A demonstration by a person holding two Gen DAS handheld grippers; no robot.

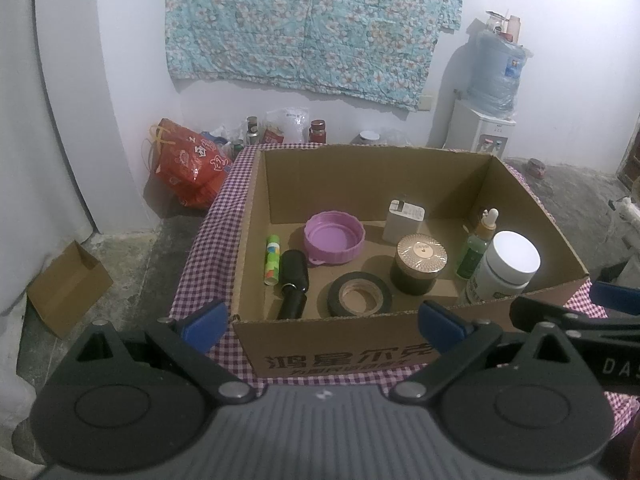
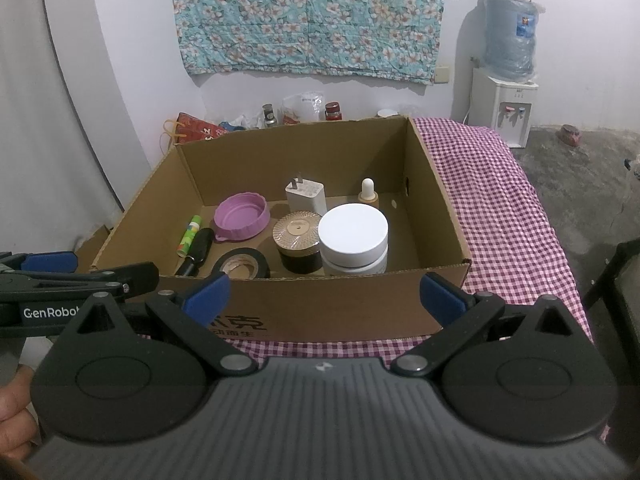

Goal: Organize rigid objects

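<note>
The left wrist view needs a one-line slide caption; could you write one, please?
Both open grippers, left and right, hover before a cardboard box holding tape, jars and bottles.

In the cardboard box [image 2: 304, 308], the tape roll [image 2: 241, 265] lies before the lid [image 2: 240, 220], left of the jar [image 2: 301, 242].

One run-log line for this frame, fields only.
left gripper: open, empty | right gripper: open, empty | both short of cardboard box | box holds tape roll, white jar

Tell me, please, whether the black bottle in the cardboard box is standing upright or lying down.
Lying down. The black bottle rests on its side on the floor of the cardboard box, neck toward the near wall, beside the green tube.
</note>
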